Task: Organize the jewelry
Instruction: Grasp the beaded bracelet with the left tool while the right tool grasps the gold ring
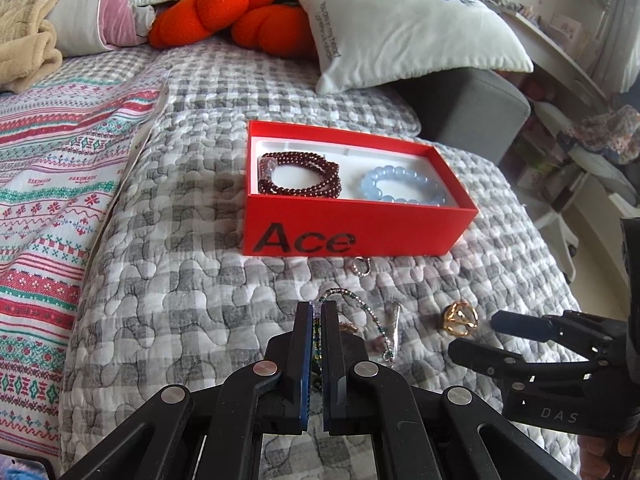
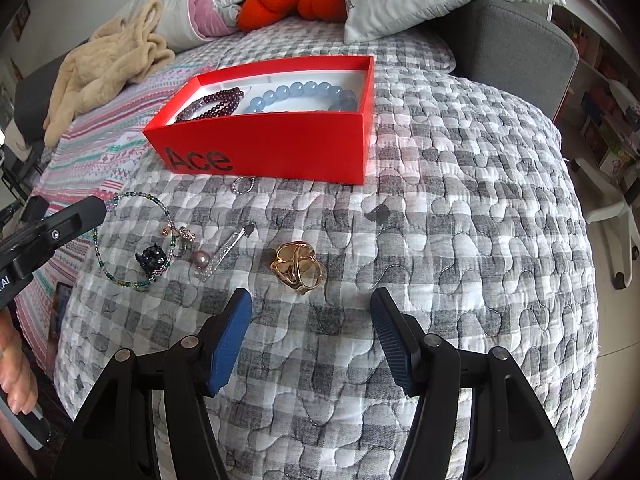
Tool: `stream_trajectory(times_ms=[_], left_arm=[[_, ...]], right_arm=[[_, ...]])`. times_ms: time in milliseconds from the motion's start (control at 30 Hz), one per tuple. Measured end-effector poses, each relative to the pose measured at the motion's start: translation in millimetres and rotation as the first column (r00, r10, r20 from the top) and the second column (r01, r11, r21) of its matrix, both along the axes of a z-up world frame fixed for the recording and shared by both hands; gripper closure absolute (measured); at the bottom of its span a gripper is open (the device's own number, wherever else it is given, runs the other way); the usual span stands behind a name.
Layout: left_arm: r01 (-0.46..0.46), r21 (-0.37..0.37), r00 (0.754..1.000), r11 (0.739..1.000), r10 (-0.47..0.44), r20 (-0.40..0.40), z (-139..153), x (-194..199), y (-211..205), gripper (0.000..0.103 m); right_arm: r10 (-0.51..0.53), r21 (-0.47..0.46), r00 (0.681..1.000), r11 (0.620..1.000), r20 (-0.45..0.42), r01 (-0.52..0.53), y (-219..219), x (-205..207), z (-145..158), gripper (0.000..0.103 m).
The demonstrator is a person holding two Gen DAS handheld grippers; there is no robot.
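Note:
A red box [image 1: 360, 220] [image 2: 280, 140] marked "Ace" sits on the grey checked quilt. It holds a dark red bead bracelet [image 1: 300, 174] [image 2: 216, 104] and a pale blue bead bracelet [image 1: 404, 184] [image 2: 304, 94]. My left gripper [image 1: 318, 306] [image 2: 105, 205] is shut on a thin green beaded strand [image 1: 354, 301] [image 2: 140, 196]. The rest of that loop trails down to the quilt. My right gripper [image 2: 312, 296] [image 1: 476, 334] stands open just short of a gold ring [image 2: 298, 266] [image 1: 460, 318], with nothing between its fingers.
Loose pieces lie in front of the box: a small silver hoop [image 2: 243, 185] [image 1: 362, 267], a clear hair clip with a pearl [image 2: 224, 250], a black sparkly piece [image 2: 152, 260]. Pillows and an orange plush [image 1: 240, 12] are behind. The bed edge drops off at the right.

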State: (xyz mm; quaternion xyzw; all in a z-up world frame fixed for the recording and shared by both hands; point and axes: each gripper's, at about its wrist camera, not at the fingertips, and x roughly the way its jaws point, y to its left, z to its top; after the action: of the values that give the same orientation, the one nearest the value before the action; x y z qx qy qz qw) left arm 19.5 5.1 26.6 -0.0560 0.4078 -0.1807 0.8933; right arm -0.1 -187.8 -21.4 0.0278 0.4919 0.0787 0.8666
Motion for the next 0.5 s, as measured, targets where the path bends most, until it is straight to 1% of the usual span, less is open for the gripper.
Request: stream_trajectory(times_ms=[100, 167, 233, 300, 333, 400, 500], left_arm=[[-0.007, -0.011, 1.0, 1.0, 0.007, 0.002, 3, 0, 0, 0.103], [-0.013, -0.015, 1.0, 1.0, 0.013, 0.01, 6, -1, 1, 0.103], [-0.017, -0.018, 1.0, 1.0, 0.017, 0.009, 6, -1, 3, 0.103], [-0.026, -0.021, 1.0, 0.999, 0.026, 0.003, 5, 1, 4, 0.103], [-0.03, -0.025, 1.0, 0.999, 0.03, -0.002, 5, 1, 5, 0.103], [-0.032, -0.03, 0.999, 0.999, 0.032, -0.007, 4, 2, 6, 0.103], [-0.031, -0.029, 0.999, 0.999, 0.031, -0.009, 4, 2, 5, 0.103]], right_arm=[[-0.002, 0.003, 1.0, 1.0, 0.02, 0.002, -1, 2, 3, 0.039], [0.001, 0.002, 1.0, 1.0, 0.031, -0.001, -1, 5, 4, 0.041], [0.011, 0.0, 0.999, 1.0, 0.032, -0.011, 2, 9, 4, 0.05], [0.024, -0.008, 0.999, 1.0, 0.035, -0.023, 6, 12, 3, 0.055], [0.029, -0.016, 0.999, 0.999, 0.039, -0.028, 8, 13, 3, 0.061], [0.035, -0.035, 0.998, 0.999, 0.044, -0.033, 13, 14, 1, 0.067], [0.041, -0.058, 0.998, 0.998, 0.049, -0.038, 17, 15, -1, 0.074]])
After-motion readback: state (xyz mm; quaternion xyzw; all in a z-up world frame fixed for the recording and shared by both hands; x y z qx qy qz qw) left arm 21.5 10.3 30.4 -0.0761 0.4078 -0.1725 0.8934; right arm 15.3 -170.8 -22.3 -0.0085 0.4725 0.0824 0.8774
